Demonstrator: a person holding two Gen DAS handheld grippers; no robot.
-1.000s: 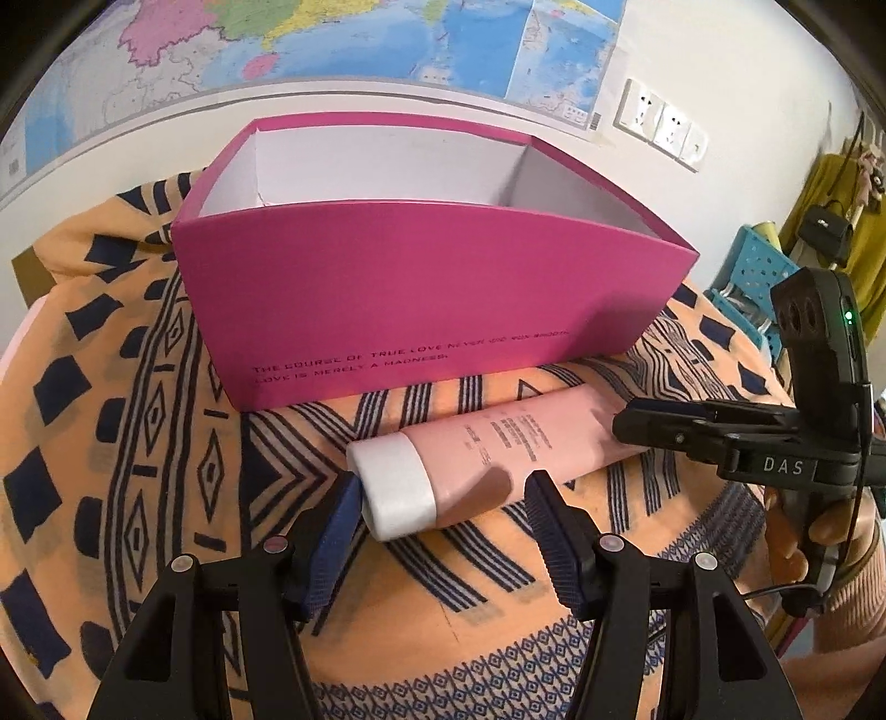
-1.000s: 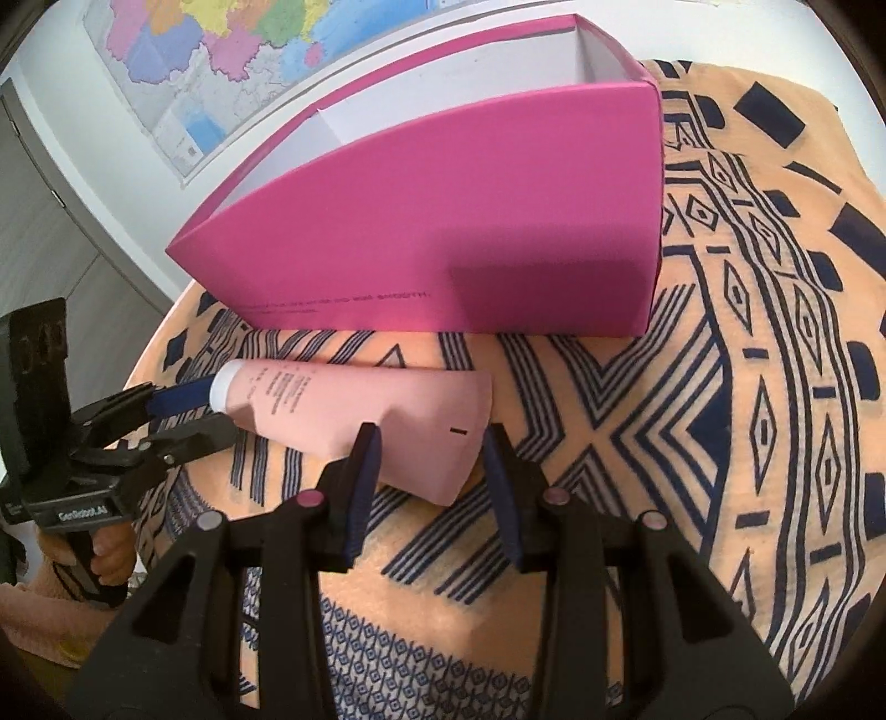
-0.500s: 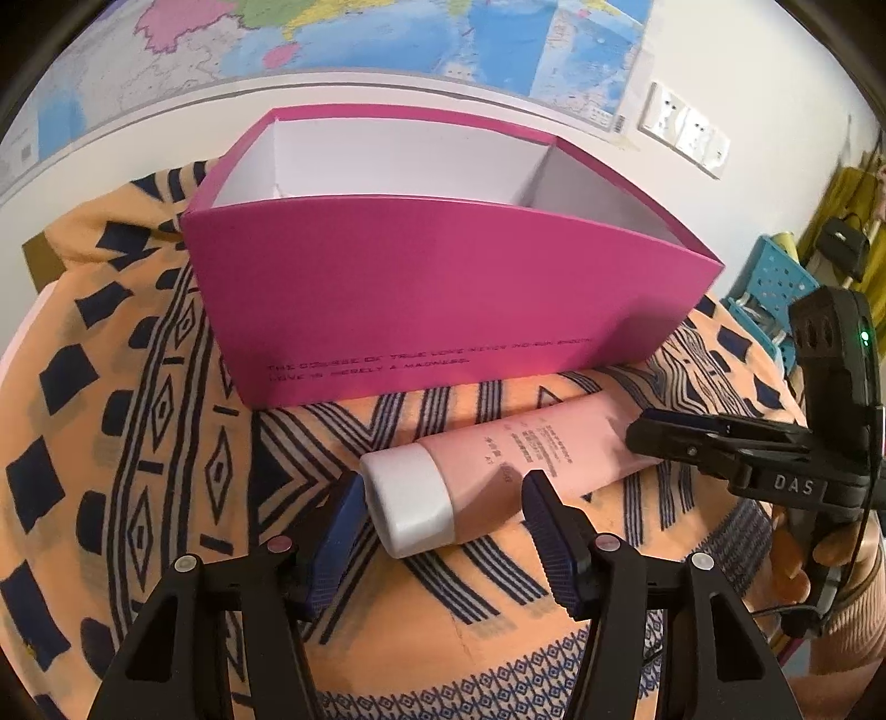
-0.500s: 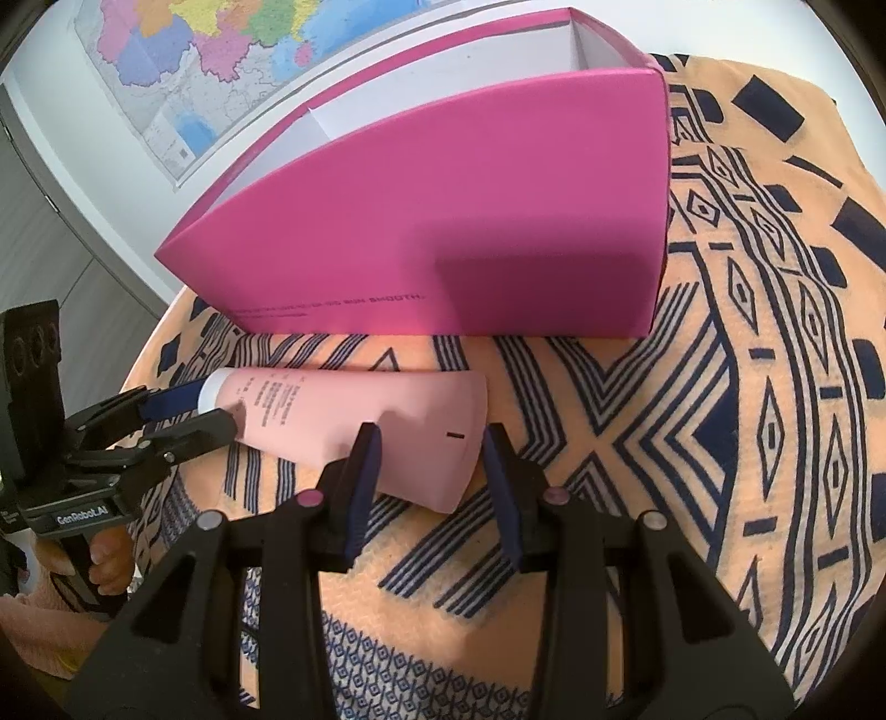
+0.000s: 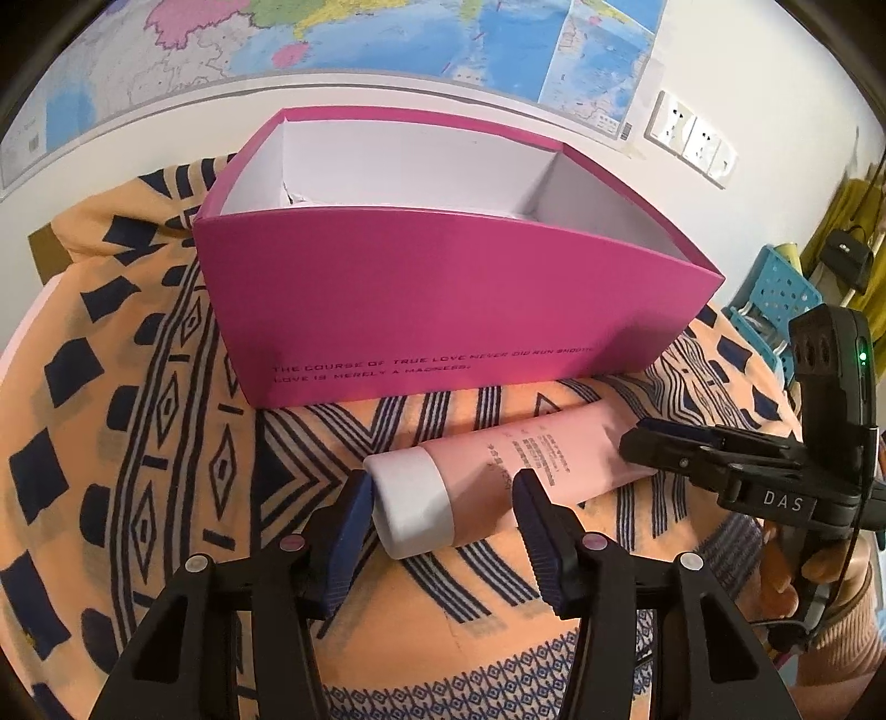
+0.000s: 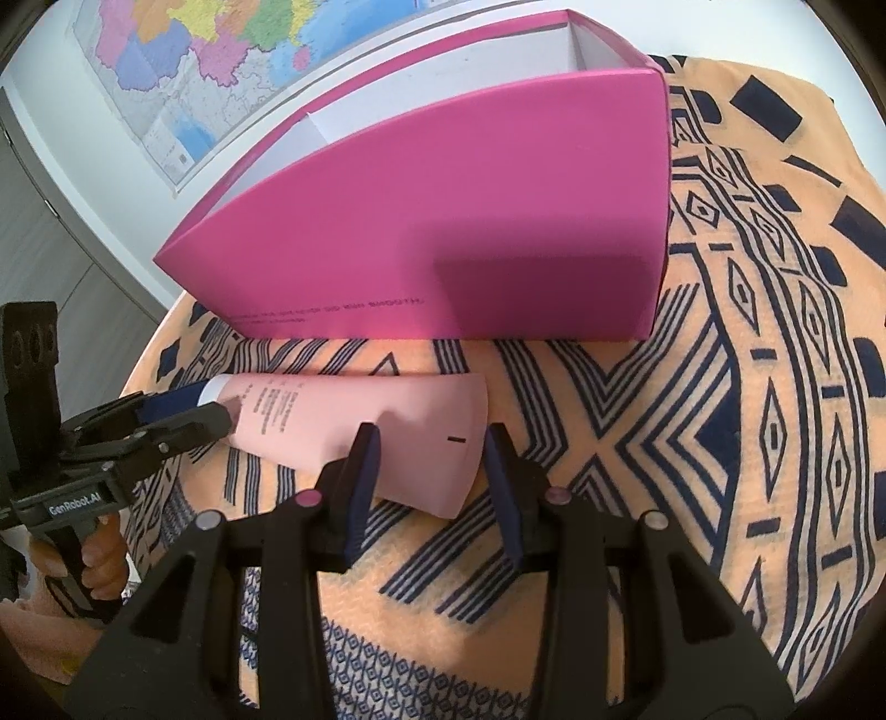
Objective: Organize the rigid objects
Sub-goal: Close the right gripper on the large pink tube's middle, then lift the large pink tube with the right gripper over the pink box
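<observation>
Left hand-held gripper (image 5: 440, 507) is part open w/ jaws closing round the white cap (image 5: 412, 509) of a pink tube (image 5: 498, 482); left pad looks to touch the cap's end, right pad sits just beside the tube body w/ a small gap, so no firm grip yet; right hand-held gripper (image 6: 432, 468) is part open, its pads either side of the tube's flat crimped end (image 6: 443, 443); left pad is at the tube's edge, right pad is apart from it, can't tell if either presses. In the right wrist view the left hand-held gripper comes in from the left at the cap end, a hand (image 6: 102, 559) on its grip. Tube lies flat on an orange cloth w/ dark blue pattern (image 5: 138, 421) over the tabletop, just in front of an open pink box (image 5: 454, 299), white inside, small print on its near wall; tube and box are near but apart. Behind: a wall map (image 5: 387, 39) and white wall sockets (image 5: 692, 138); a blue perforated crate (image 5: 781, 288) at the right.
</observation>
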